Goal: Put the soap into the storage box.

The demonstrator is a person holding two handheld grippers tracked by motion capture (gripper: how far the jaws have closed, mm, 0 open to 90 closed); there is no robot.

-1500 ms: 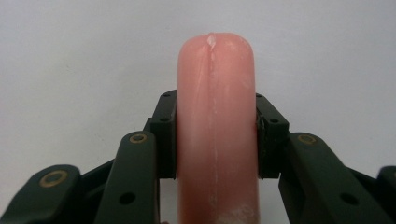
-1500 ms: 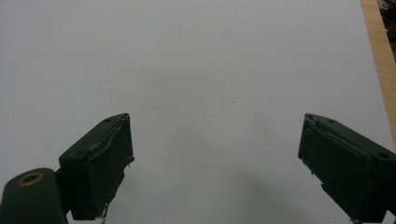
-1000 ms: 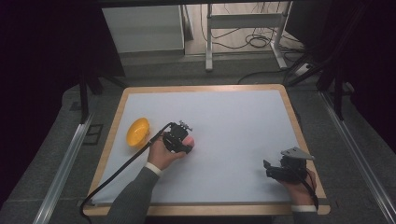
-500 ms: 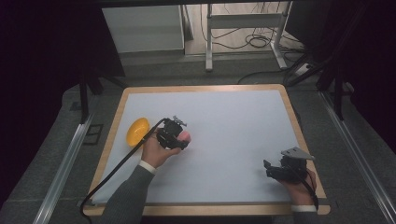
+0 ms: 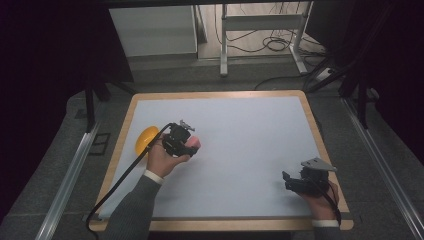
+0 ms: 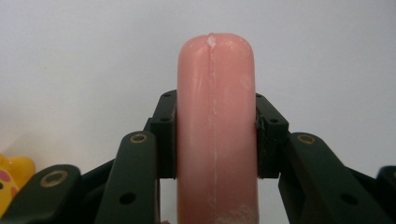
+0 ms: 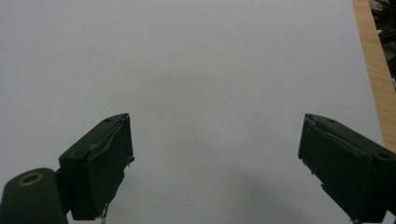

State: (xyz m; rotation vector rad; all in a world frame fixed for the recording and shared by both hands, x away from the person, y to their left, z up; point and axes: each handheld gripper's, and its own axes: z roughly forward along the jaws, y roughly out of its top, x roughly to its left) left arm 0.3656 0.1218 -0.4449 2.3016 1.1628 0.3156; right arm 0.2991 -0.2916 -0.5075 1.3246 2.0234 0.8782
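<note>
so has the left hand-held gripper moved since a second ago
Yes. The left hand-held gripper, shut on the pink sausage, has moved away from the person, closer to the yellow toy.

Room's dim overall; light falls mostly on the pale table [image 5: 240, 150] from above, so it reads bright while the floor and both sides go near black. High view is sharp enough in the middle, a bit grainy, with dark corners. Soft shadows sit under the left gripper [image 5: 192, 144] and right gripper [image 5: 289, 181], nothing hard-edged.

Left gripper view: the pink sausage [image 6: 215, 126] is close and slightly soft, washed pale low down w/ a faint sheen along its seam; background is flat, featureless grey-white. The yellow toy [image 6: 11, 179] at the edge is blurred.

Right gripper view: even, cool light, a vague grey shadow between the jaws, slight vignetting at corners, jaw edges a bit soft.
</note>
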